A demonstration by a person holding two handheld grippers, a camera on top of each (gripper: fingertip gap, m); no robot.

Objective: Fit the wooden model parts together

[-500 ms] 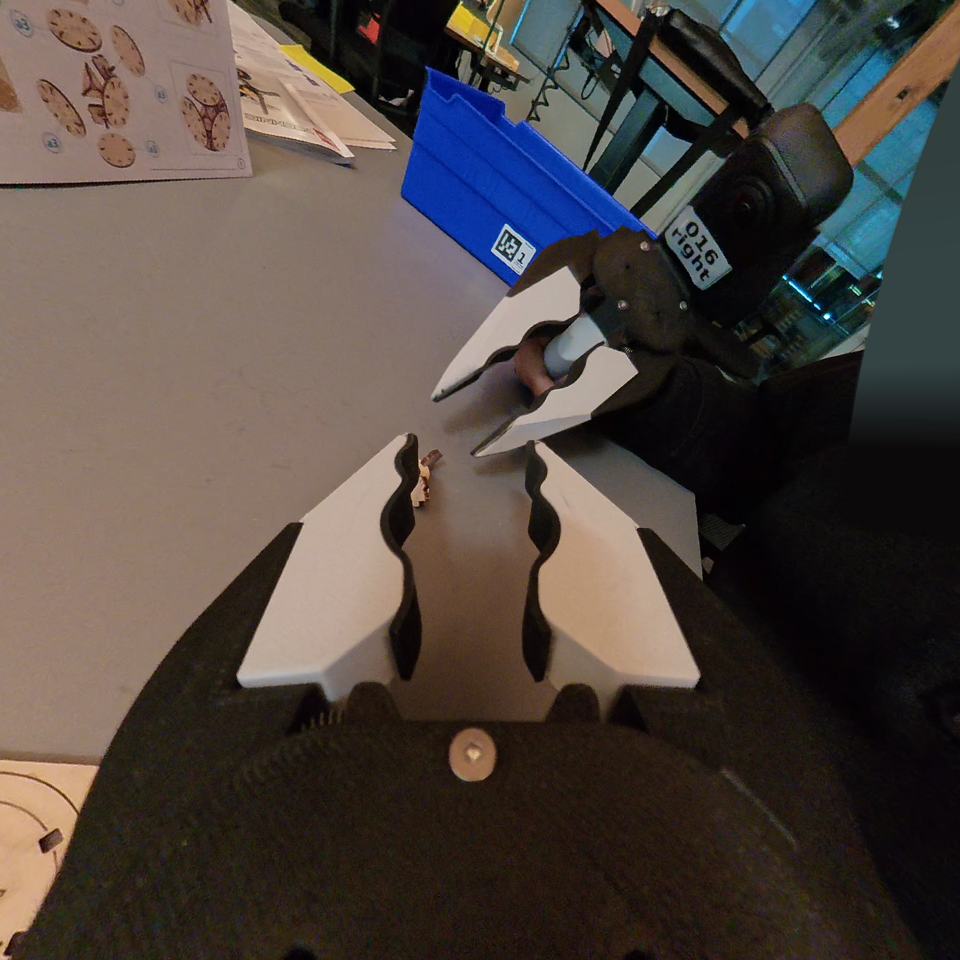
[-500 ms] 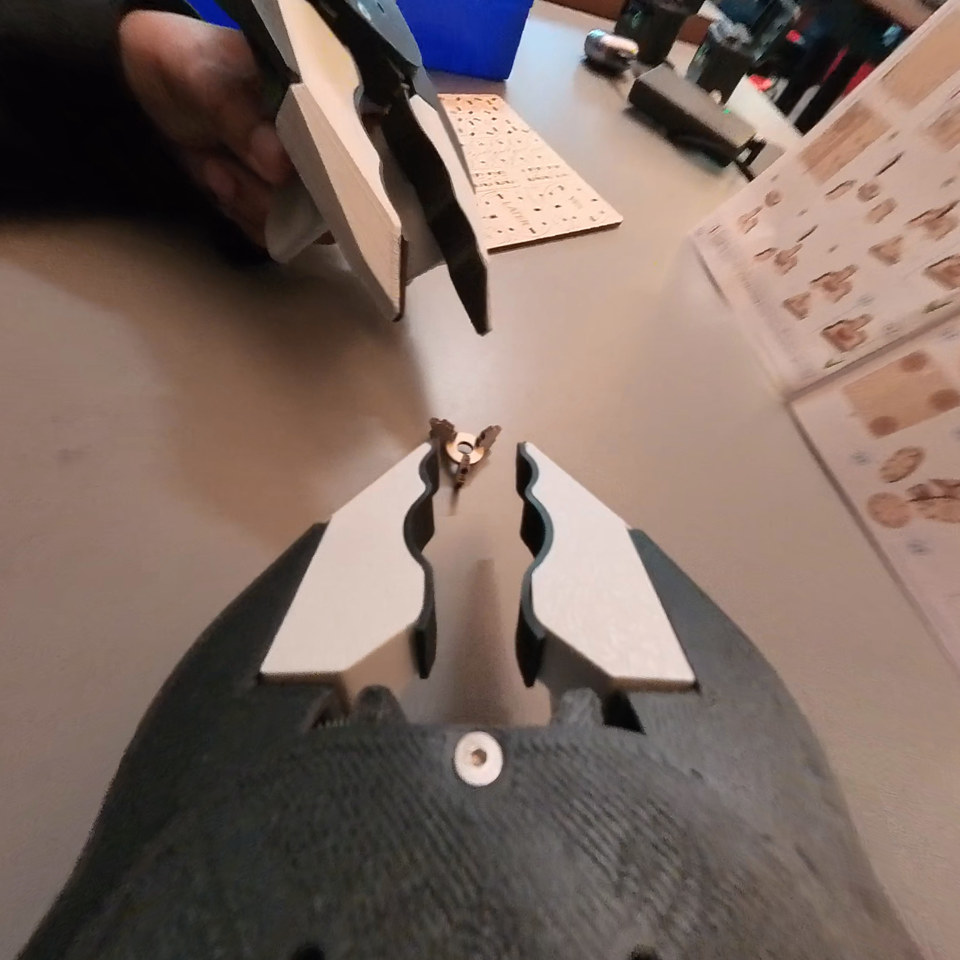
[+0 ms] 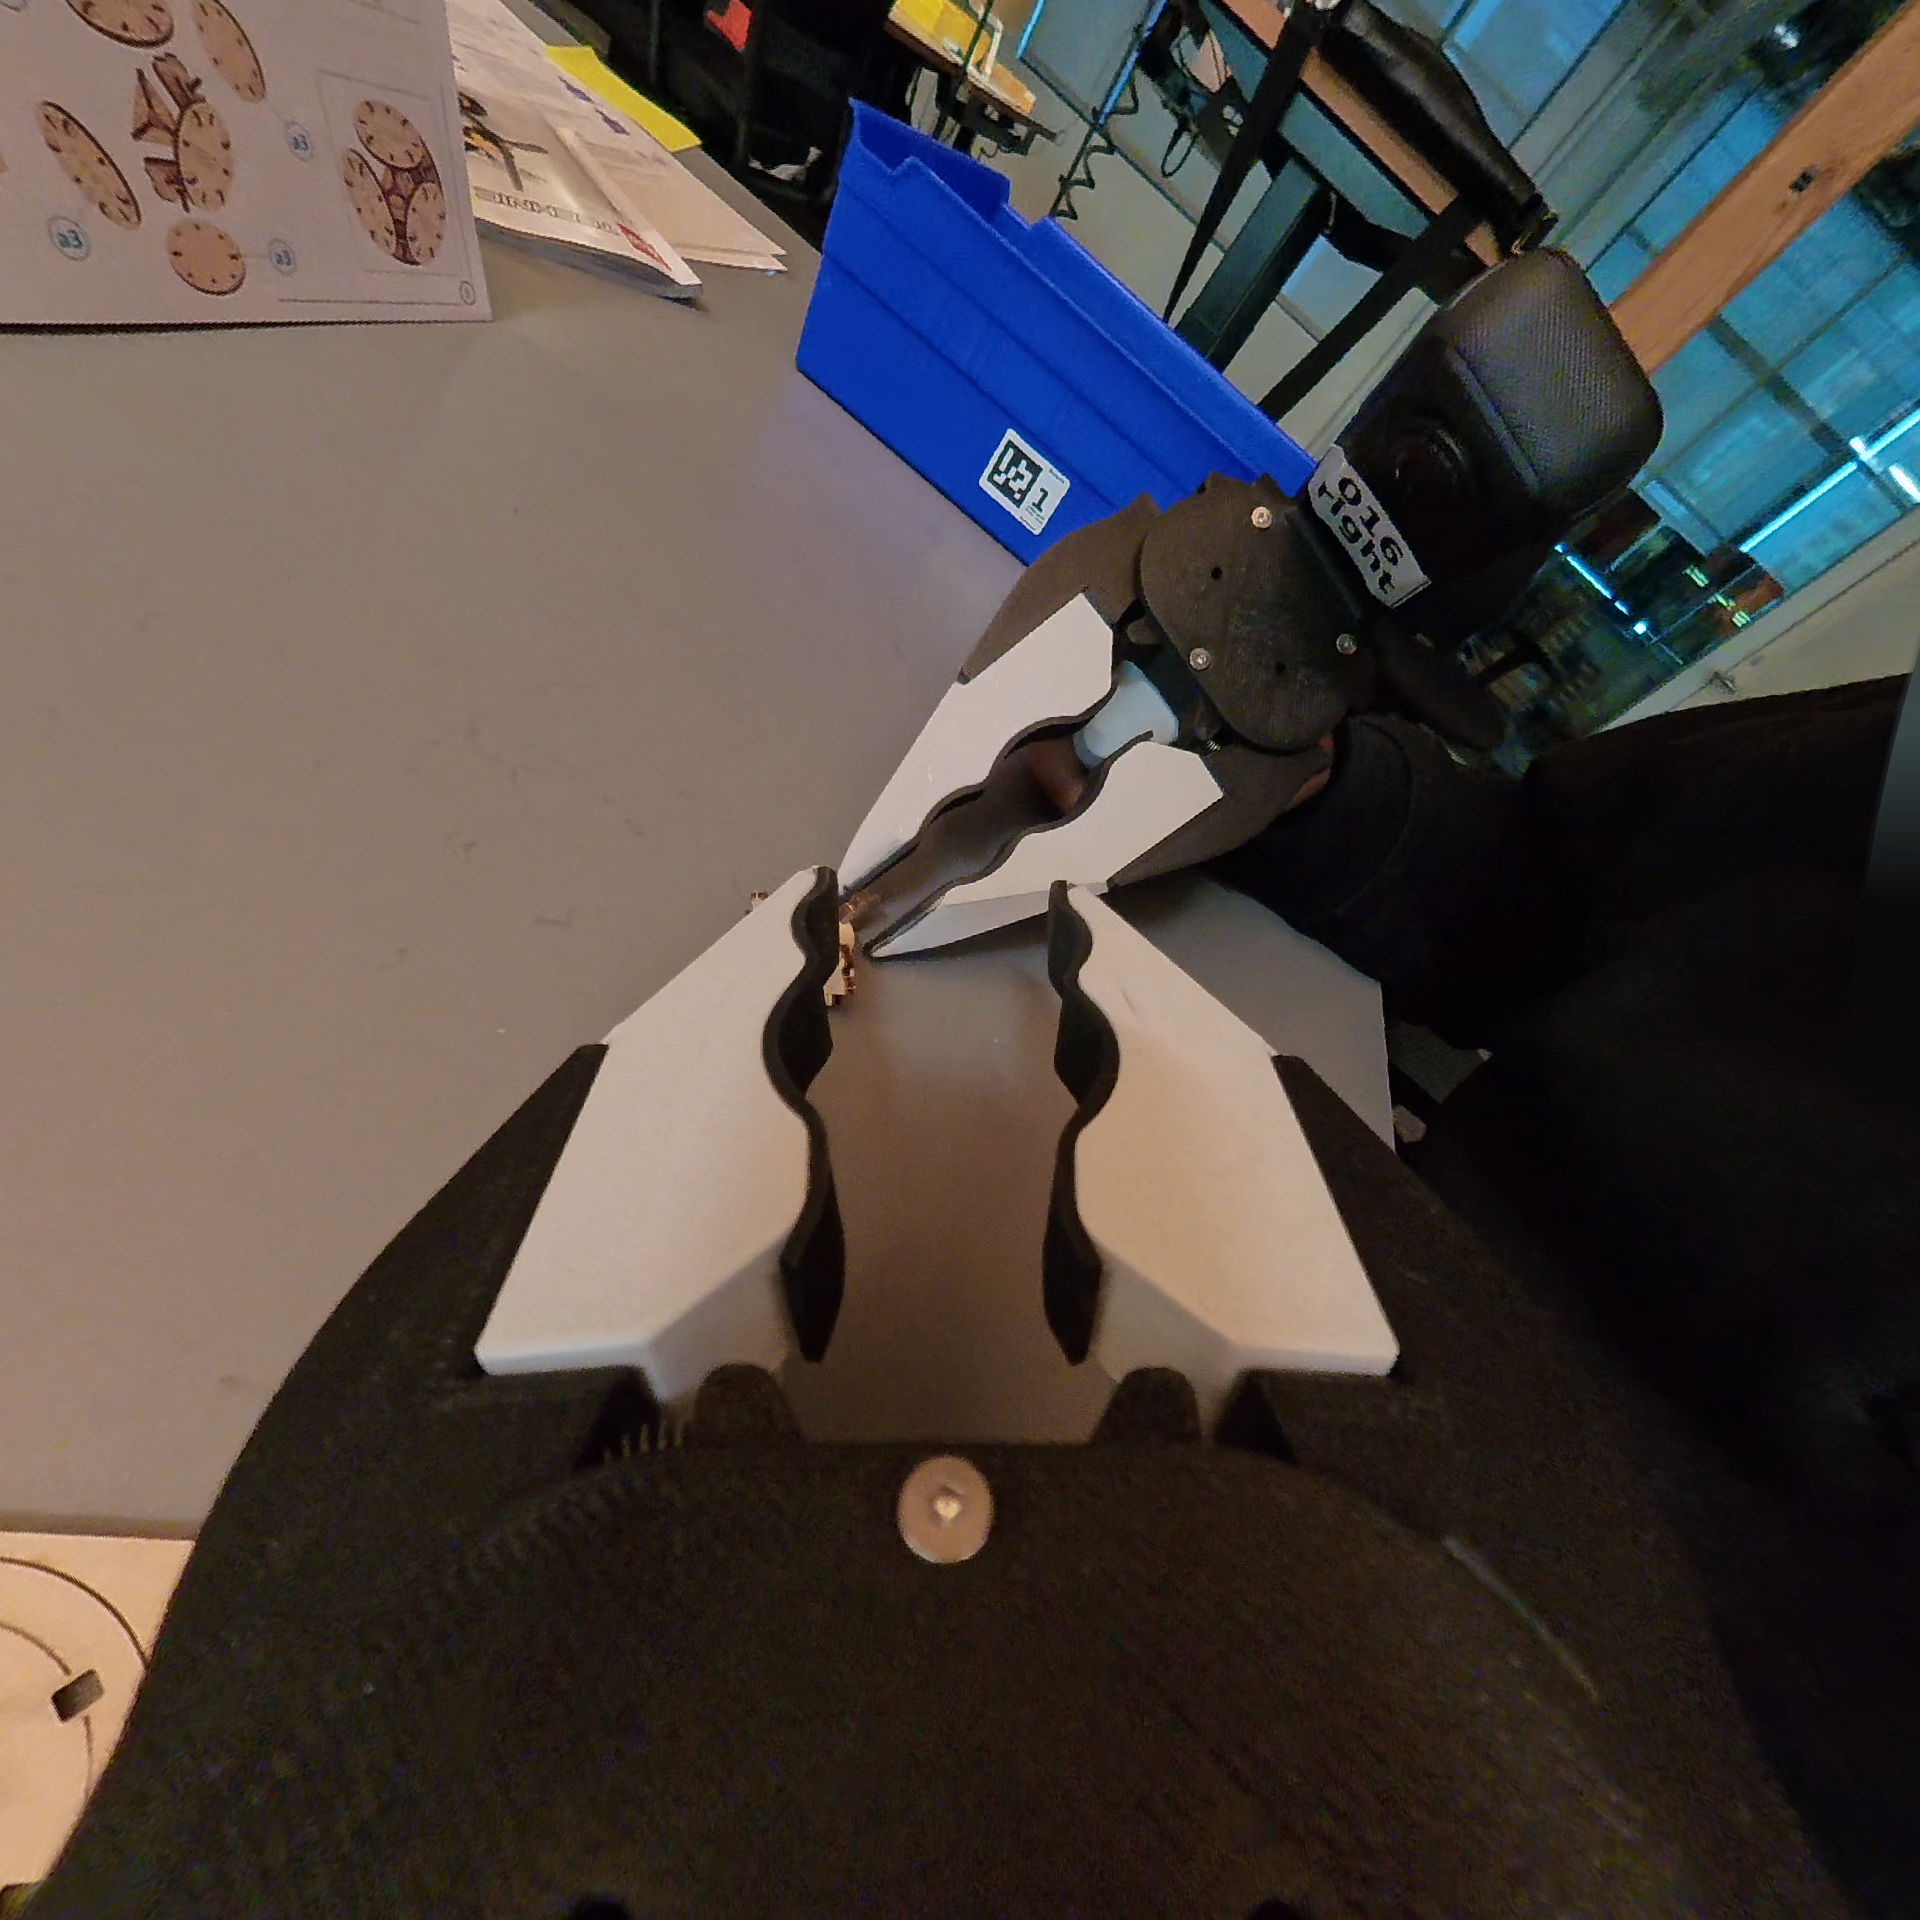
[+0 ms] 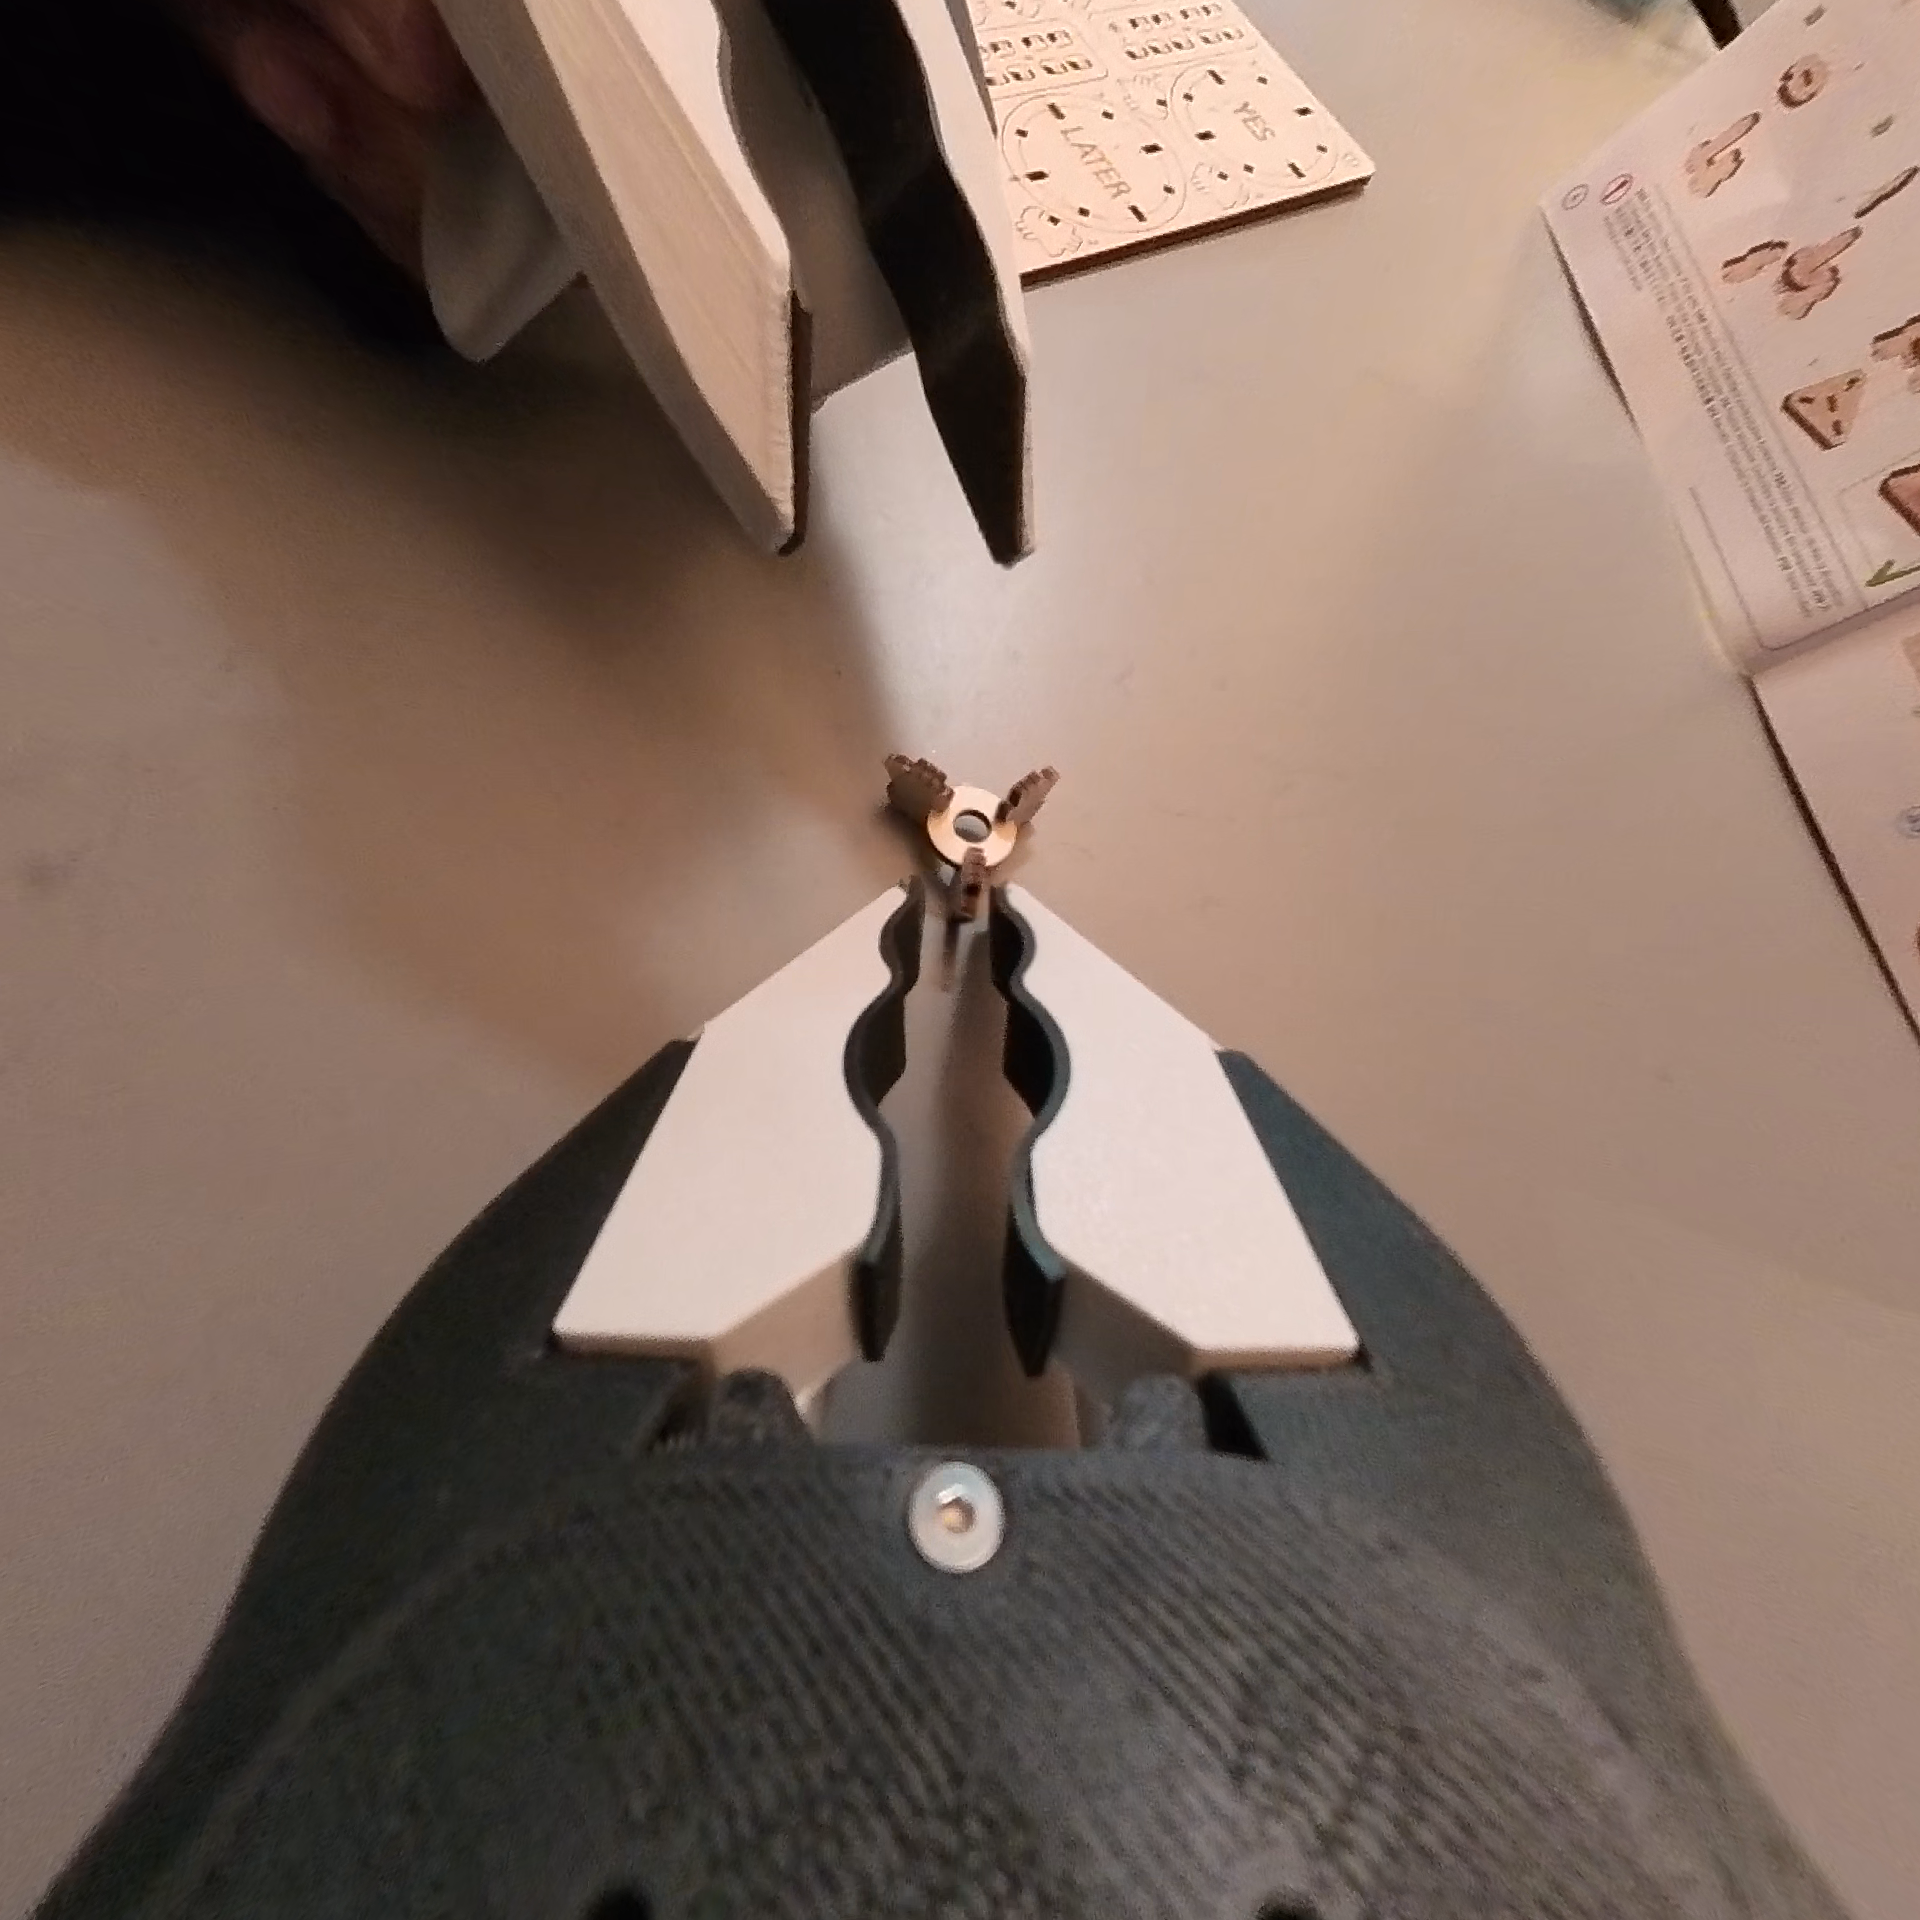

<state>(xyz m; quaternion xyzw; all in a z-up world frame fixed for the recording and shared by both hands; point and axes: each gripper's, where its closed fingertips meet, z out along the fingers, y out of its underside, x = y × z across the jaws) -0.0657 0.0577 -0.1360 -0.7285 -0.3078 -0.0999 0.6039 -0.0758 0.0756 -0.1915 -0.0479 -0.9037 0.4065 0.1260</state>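
While the right gripper (image 4: 956,899) rests low over the grey tabletop (image 3: 416,727), its jaws stand narrow, with one arm of a small wooden three-armed piece (image 4: 968,826) reaching in between the fingertips (image 4: 906,914). That arm lies close to the right pad, with a slit of tabletop showing on its other side, so the pads do not clamp it. The piece lies flat on the tabletop, its ring-shaped hub and two toothed arms just beyond the tips.

Facing it from the far side, the left gripper (image 3: 940,904) has its jaws wide with only tabletop between them. In the left wrist view the piece peeks out from behind the left finger (image 3: 800,935); the right wrist view shows those tips short of the piece and apart from it. The piece lies between the two grippers.

Farther off, a blue bin (image 3: 966,343) stands at the far right edge behind the right gripper, and a dark sleeve (image 3: 1403,831) lies along that edge. Printed instruction sheets (image 3: 239,156) and booklets (image 3: 582,197) lie at the far left. A pale plywood sheet of cut parts (image 4: 1164,135) lies flat behind the left gripper, and an open instruction booklet (image 4: 1766,343) is well to the right in the right wrist view.
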